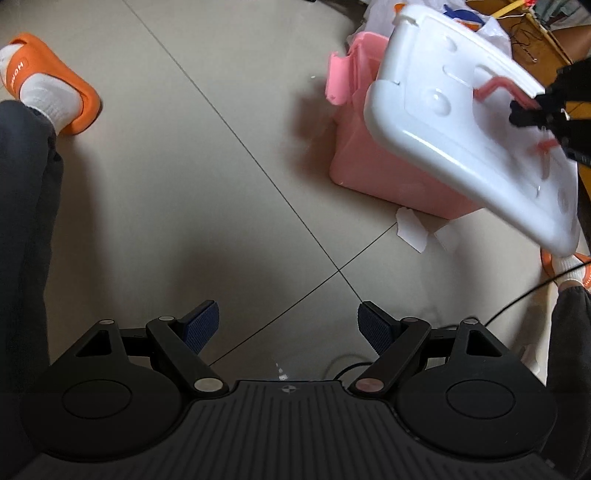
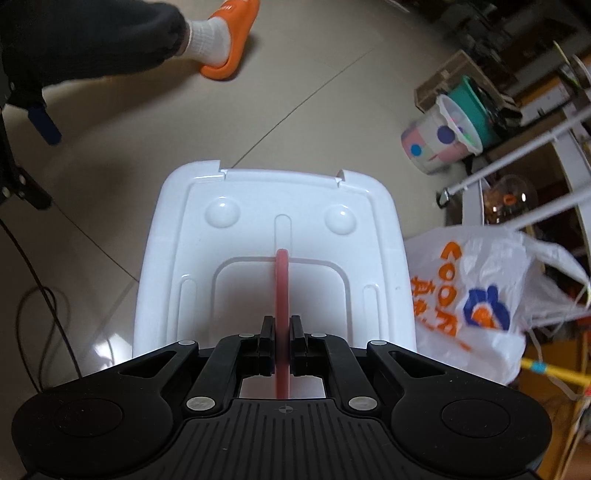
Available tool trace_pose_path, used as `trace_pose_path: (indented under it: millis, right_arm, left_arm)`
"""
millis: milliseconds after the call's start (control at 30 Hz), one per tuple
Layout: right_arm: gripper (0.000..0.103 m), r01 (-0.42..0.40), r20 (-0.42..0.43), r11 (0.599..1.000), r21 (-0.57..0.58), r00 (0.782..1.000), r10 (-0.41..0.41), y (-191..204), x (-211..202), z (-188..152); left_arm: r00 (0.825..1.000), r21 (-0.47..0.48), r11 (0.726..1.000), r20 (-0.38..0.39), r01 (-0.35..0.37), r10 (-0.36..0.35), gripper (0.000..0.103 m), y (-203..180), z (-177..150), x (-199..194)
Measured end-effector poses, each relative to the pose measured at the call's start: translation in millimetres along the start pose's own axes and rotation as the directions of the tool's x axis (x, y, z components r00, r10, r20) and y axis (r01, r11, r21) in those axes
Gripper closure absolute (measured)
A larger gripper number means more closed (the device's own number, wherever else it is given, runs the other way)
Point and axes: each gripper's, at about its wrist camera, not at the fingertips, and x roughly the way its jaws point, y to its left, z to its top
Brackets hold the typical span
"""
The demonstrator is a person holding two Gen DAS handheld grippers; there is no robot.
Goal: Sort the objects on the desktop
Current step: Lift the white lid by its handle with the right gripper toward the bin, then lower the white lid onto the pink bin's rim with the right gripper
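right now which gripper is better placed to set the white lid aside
Right. The right gripper is already shut on the pink handle of the white lid, holding it lifted off the pink box. The left gripper is open, over bare floor.

The left gripper (image 1: 288,326) is matte black, its two fingers tipped with blue cross-hatched pads (image 1: 201,326), silver rivets at the linkage pivots, a ribbed housing bearing a small crosshair mark — flanked by two round discs. The right gripper (image 2: 282,345) shares that build. Beside it, the person wears dark trousers (image 2: 92,40), white ribbed socks (image 2: 207,35) and orange slippers (image 2: 231,40).
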Motion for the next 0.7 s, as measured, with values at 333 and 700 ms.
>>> trace_pose_path:
  millis: [333,700]
  right_arm:
    - [0.097,0.004,-0.039,0.987,-0.159,0.999,-0.011,-18,43,10]
    - [0.097,0.026,-0.068,0.978,-0.205,0.997,-0.041,-24,73,9]
  left_arm:
    - [0.999,-0.026,0.999,-0.022,0.024,-0.024,0.019,-3,8,12]
    - [0.998,-0.039,0.998,-0.043,0.042,-0.044,0.019,-3,9,15]
